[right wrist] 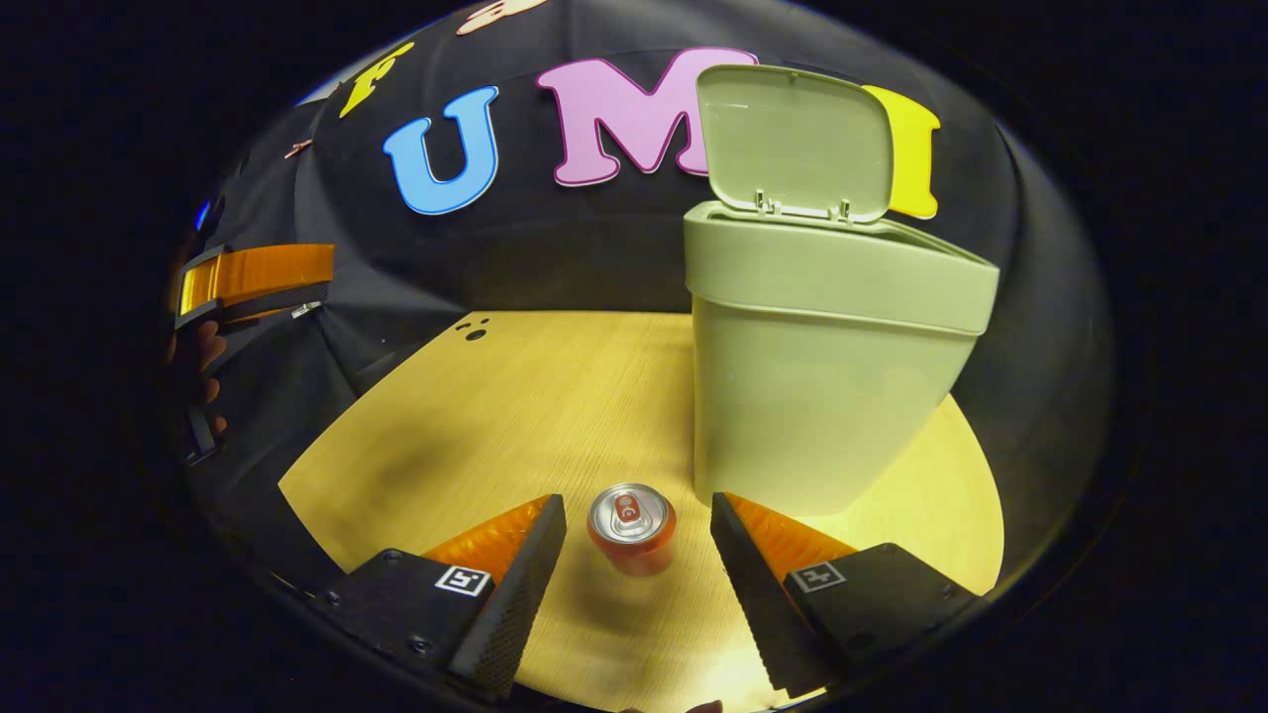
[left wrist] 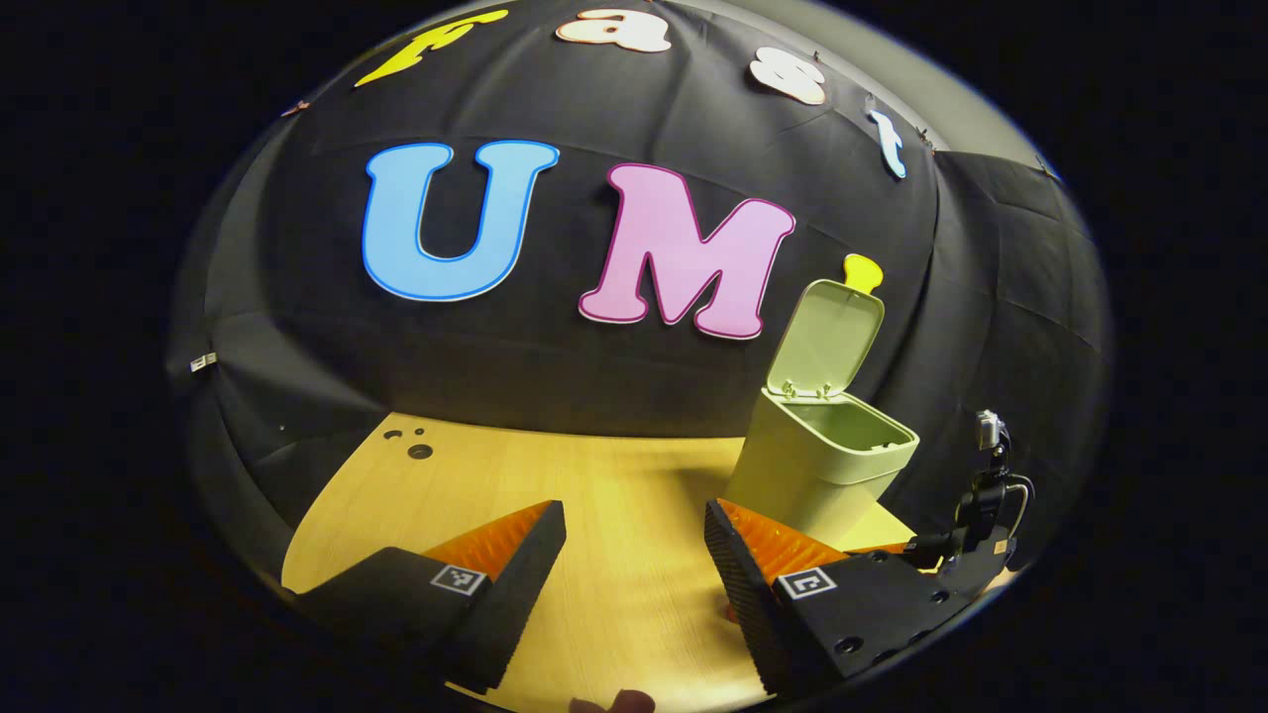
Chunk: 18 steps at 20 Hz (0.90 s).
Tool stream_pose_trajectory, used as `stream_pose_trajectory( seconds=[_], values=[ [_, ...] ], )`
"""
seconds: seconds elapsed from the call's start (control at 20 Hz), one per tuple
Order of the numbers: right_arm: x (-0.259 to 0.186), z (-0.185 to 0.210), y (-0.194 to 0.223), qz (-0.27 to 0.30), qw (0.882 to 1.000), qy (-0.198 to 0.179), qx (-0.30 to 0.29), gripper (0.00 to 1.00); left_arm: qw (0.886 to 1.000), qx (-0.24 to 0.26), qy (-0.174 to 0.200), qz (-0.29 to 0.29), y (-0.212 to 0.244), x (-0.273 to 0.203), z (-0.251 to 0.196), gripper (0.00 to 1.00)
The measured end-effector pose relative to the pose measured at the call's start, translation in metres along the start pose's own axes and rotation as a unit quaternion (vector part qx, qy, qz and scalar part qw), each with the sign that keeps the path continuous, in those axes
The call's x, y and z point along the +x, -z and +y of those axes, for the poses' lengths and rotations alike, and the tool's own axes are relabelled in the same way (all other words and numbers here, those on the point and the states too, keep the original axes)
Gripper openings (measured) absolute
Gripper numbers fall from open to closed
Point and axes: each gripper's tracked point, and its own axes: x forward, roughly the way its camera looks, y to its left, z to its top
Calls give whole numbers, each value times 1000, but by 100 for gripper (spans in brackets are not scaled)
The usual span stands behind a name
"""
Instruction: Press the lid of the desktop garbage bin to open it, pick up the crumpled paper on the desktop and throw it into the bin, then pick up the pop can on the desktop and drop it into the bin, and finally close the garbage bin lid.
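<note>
Right claw (right wrist: 634, 555) open astride pop can (right wrist: 632, 528) on wooden desktop (right wrist: 515, 396).

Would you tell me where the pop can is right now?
In the right gripper view, the pop can stands upright on the table, between the open right gripper fingers, before the bin.

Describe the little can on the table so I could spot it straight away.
Start at the pale wooden tabletop and find the tall pale green plastic bin with its hinged lid standing open. In front of its base stands a small red metal pop can, upright, between the right gripper's open fingers. Its shiny silver top with a pull tab sets it apart.
</note>
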Motion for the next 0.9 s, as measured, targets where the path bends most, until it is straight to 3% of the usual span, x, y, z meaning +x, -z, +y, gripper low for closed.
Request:
stream_pose_trajectory(
  seconds=[0.9],
  values=[
    [65,4,56,94,995,-2,-43,96,999,-14,-32,27,27,-10,25,92]
  ],
)
